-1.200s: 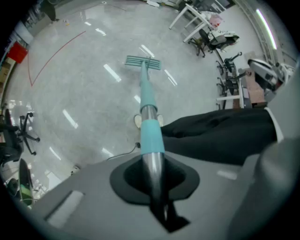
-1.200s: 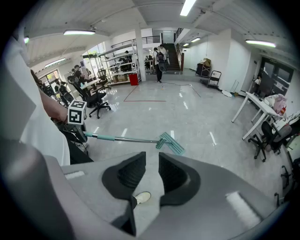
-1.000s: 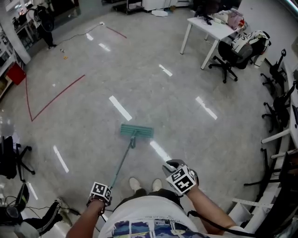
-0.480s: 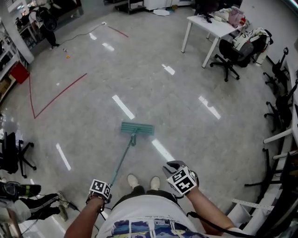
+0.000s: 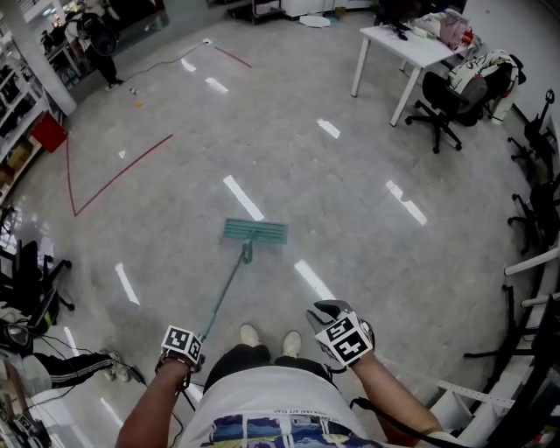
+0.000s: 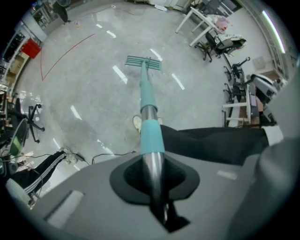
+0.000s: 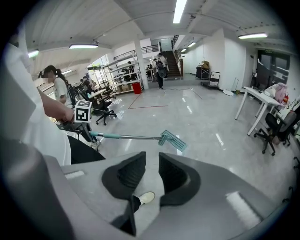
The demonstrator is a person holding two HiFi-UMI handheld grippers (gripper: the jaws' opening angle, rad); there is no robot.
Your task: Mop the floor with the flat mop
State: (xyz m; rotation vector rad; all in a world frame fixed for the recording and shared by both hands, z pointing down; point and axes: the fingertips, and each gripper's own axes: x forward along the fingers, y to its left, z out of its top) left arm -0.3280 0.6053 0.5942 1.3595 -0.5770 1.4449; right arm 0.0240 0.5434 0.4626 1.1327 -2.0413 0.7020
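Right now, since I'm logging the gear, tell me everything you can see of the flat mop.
The flat mop has a teal rectangular head lying flat on the grey floor, ahead of the person's shoes. Its thin pole, metal with teal sleeves, slants back from the head's middle to the left tool, which is shut on it.

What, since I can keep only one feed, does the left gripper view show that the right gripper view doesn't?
Only the left gripper view: a close look at the left tool, shut on the mop pole. Only the right gripper view: the right tool, open with nothing between its jaws, plus ceiling lights and a staircase. Both: the pole, the mop head flat on the floor, and the white table.
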